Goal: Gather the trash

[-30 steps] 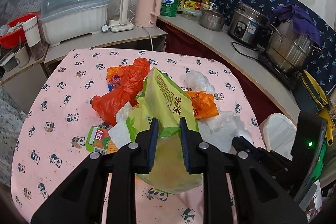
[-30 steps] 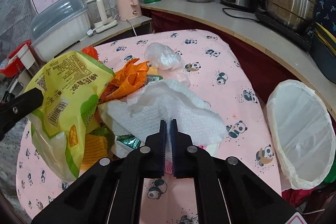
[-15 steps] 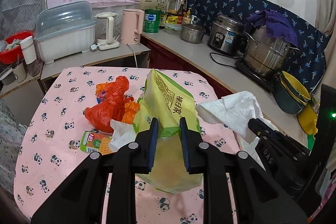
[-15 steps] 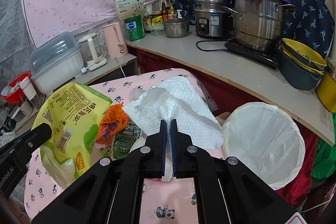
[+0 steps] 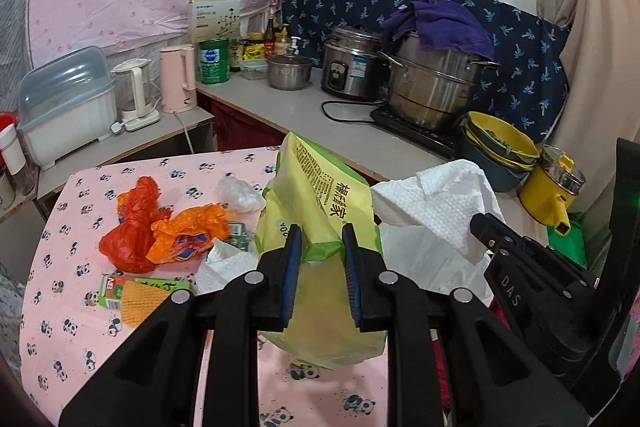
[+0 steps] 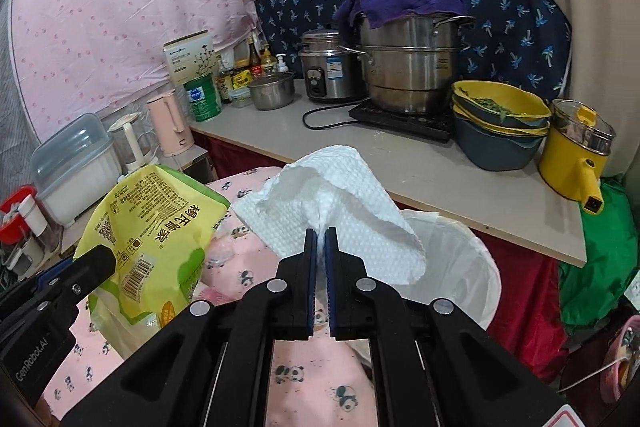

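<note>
A yellow-green snack bag (image 5: 320, 211) is pinched by its folded upper part between the blue pads of the left tool (image 5: 319, 239), with the bag's lower half hanging free above the near edge of the panda-print worktop (image 5: 64, 227). A white paper towel (image 6: 332, 203) is clamped in the right tool (image 6: 320, 233), whose jaws are pressed together on a gathered fold of it; the sheet is spread out beyond the tips and is held over the rim of the white-lined trash bin (image 6: 468, 259). The bin is seen just beside the worktop's right edge, in the gap between that edge and the grey counter (image 6: 420, 167) that runs along the wall.

Left on the worktop are a red plastic bag (image 5: 132, 231), an orange wrapper (image 5: 188, 231) touching it, a crumpled clear bag (image 5: 238, 193) further back, a green and orange carton (image 5: 132, 291) lying flat near the front left, and a crumpled tissue (image 5: 224, 263) beside it. Open cloth is seen along the worktop's left side and near corner. The counter's front edge is lined with stacked bowls (image 6: 500, 131) and a yellow pot (image 6: 576, 151), both well apart from the held things.
</note>
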